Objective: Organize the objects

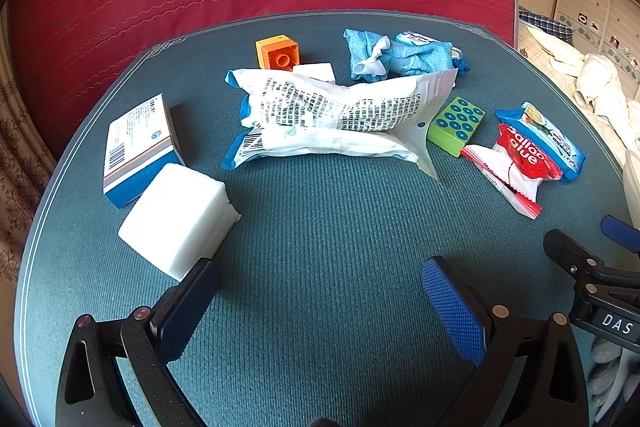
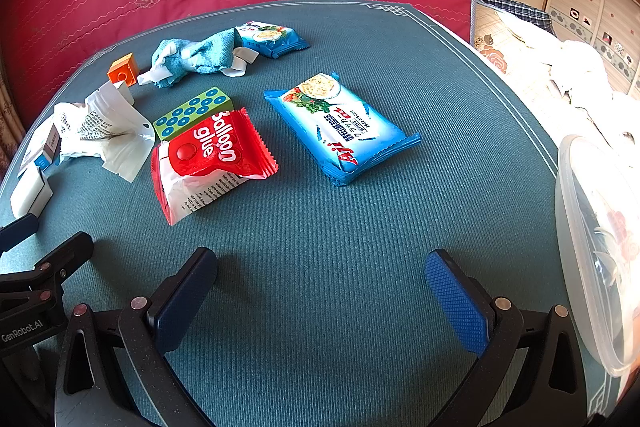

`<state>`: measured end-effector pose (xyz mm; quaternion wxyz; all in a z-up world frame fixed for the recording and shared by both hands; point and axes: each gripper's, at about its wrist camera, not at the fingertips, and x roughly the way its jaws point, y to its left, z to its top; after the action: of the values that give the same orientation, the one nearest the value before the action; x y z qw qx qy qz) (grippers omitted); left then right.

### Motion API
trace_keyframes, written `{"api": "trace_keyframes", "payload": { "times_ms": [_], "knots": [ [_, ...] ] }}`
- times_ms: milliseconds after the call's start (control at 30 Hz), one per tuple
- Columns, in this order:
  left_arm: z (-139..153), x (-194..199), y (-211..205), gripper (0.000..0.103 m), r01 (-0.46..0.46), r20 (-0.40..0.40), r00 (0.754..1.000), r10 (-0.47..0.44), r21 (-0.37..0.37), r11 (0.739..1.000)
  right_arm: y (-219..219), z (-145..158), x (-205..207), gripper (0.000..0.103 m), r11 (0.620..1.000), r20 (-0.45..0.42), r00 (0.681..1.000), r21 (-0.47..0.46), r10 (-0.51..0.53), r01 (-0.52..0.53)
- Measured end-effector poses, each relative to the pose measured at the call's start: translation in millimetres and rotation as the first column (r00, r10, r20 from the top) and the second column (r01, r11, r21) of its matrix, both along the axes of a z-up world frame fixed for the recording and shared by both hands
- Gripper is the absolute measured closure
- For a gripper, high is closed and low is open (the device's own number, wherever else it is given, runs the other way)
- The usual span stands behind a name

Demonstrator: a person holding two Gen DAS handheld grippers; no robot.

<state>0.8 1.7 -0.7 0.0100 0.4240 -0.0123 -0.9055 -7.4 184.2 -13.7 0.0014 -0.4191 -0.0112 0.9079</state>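
"Balloon glue" is reading clearly off the red crinkly packet (image 2: 212,157), which is lying on the ribbed teal mat (image 2: 320,267) touching the green dotted block (image 2: 194,113), with a glossy blue snack pack (image 2: 340,129) just beside it. The right gripper (image 2: 320,301) is hovering low over bare mat, jaws spread wide and holding nothing. The left gripper (image 1: 320,307) is gaping equally empty near the white foam block (image 1: 178,219), facing a crumpled white printed bag (image 1: 332,115).
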Motion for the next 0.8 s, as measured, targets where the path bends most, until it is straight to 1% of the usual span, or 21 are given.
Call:
{"api": "trace_keyframes", "payload": {
  "times_ms": [567, 800],
  "knots": [
    [0.7, 1.8, -3.1, 0.0, -0.021, 0.003, 1.0, 0.021, -0.001, 1.0, 0.6, 0.2, -0.8, 0.0, 1.0, 0.002, 1.0, -0.001, -0.001, 0.001],
    [1.1, 4.3, 0.0, 0.0, 0.024, 0.002, 1.0, -0.024, 0.007, 1.0, 1.3, 0.8, -0.4, 0.0, 1.0, 0.002, 1.0, -0.003, 0.002, -0.002]
  ]
}}
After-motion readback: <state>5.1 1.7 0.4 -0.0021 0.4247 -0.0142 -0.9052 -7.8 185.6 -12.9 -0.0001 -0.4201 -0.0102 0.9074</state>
